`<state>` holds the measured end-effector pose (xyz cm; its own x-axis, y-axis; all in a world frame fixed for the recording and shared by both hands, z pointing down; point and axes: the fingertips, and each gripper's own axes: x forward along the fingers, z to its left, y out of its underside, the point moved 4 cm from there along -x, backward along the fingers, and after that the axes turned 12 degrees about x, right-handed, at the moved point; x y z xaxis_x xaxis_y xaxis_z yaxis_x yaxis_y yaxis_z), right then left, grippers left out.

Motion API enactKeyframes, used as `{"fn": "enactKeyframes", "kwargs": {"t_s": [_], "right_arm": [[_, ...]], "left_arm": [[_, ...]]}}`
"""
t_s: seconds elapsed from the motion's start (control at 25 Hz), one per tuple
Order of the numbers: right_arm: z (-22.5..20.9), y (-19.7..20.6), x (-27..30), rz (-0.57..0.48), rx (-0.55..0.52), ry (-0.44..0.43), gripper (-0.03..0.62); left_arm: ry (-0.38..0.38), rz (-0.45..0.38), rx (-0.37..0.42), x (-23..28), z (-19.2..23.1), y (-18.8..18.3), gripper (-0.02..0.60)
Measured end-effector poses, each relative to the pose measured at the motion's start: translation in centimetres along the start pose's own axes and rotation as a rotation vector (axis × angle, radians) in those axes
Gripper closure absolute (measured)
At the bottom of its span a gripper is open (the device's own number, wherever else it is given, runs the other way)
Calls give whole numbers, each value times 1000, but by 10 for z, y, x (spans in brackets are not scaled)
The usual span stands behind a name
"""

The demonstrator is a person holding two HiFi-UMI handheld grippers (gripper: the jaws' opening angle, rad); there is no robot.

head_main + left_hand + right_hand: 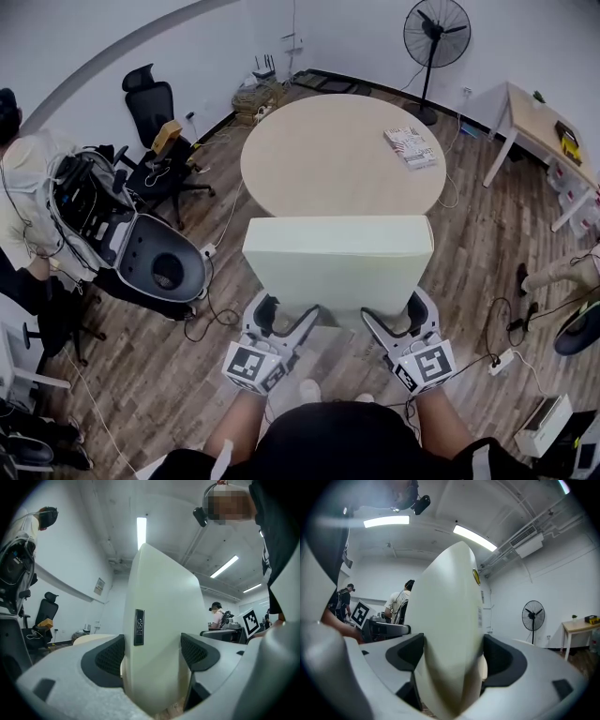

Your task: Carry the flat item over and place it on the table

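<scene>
Left tongs and right tongs each pinch the lower edge of the panel. Keep both grips level, advance over the table, then lower it flat, clear of the book.

A pale cream flat box hangs upright beside the round table.

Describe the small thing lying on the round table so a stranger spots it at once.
Start at the round beige table in the middle of the room. Near its far right edge, toward the standing fan, lies a book-like item with a red-and-white printed cover, the only thing lying on the tabletop.
</scene>
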<state>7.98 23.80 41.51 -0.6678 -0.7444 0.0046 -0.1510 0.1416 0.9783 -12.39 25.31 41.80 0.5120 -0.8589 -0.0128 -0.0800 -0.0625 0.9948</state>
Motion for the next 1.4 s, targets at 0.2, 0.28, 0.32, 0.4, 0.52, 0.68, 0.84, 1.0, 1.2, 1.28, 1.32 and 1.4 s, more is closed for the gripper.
{"fn": "enactKeyframes", "kwargs": {"t_s": [0.2,0.28,0.32,0.4,0.52,0.68,0.84,1.0,1.2,1.28,1.32,1.4], "right_arm": [[12,4,15,2,-9,1,232],[20,5,24,4,-14,8,232],[25,6,29,5,-14,12,232],[36,9,38,15,-5,19,232],[47,16,44,23,5,34,232],[48,22,43,16,17,75,230],[43,26,46,21,27,100,230],[27,30,53,32,44,121,230],[-5,29,70,40,64,143,230],[-22,27,78,47,75,153,230],[-32,26,82,50,78,158,230],[-55,25,92,60,88,163,230]], "left_arm": [[4,-8,-11,-7,17,6,227],[11,-9,-11,-11,29,7,227],[15,-8,-11,-14,35,7,227],[22,0,-11,-22,48,9,227],[47,15,-6,-30,58,14,227],[81,18,1,-25,62,19,227],[98,25,-28,-17,65,25,227],[116,46,-50,2,68,35,227],[129,65,-37,41,76,39,227],[138,72,-49,61,80,43,227],[143,75,-56,73,81,45,227],[149,83,-64,97,83,49,227]]}}
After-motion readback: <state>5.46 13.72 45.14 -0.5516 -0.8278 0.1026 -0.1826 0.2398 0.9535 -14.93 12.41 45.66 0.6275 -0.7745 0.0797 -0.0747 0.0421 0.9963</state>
